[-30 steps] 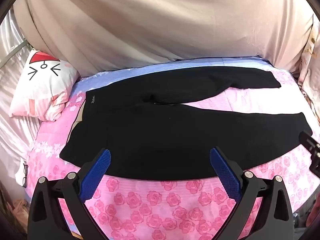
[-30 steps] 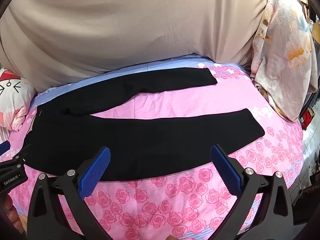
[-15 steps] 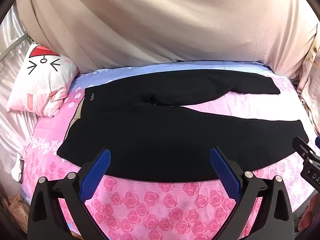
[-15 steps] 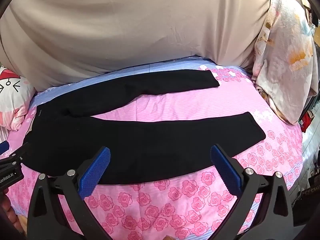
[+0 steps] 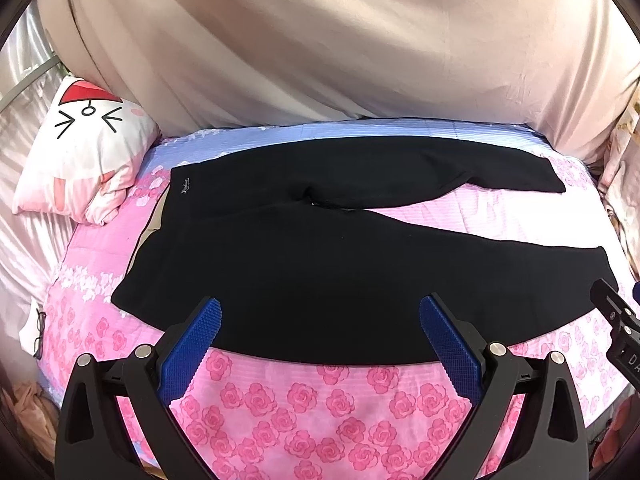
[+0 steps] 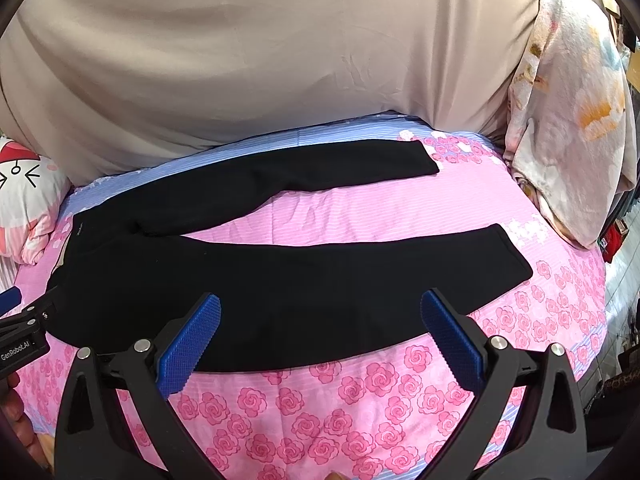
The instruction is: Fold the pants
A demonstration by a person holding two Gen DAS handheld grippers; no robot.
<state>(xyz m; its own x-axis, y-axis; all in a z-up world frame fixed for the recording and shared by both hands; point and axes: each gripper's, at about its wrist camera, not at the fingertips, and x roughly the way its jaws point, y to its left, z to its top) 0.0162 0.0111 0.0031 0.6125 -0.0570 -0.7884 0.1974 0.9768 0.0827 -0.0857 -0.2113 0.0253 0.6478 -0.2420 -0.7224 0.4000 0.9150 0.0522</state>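
Note:
Black pants (image 5: 320, 248) lie flat on the pink rose bedsheet (image 5: 320, 400), waistband to the left, both legs spread to the right with a gap between them. They also show in the right wrist view (image 6: 280, 280). My left gripper (image 5: 320, 320) is open and empty, hovering over the near edge of the seat and thigh. My right gripper (image 6: 320, 316) is open and empty over the near leg. Each gripper's side shows in the other's view: the right one in the left wrist view (image 5: 618, 332), the left one in the right wrist view (image 6: 24, 336).
A cat-face pillow (image 5: 84, 148) lies at the bed's left head. A beige cloth (image 5: 320, 48) hangs behind the bed. A floral quilt (image 6: 572, 128) is piled at the right. The bed's near edge drops off below the grippers.
Both grippers have drifted slightly; the views shifted a little upward and back. The pants have not moved and both grippers stay open.

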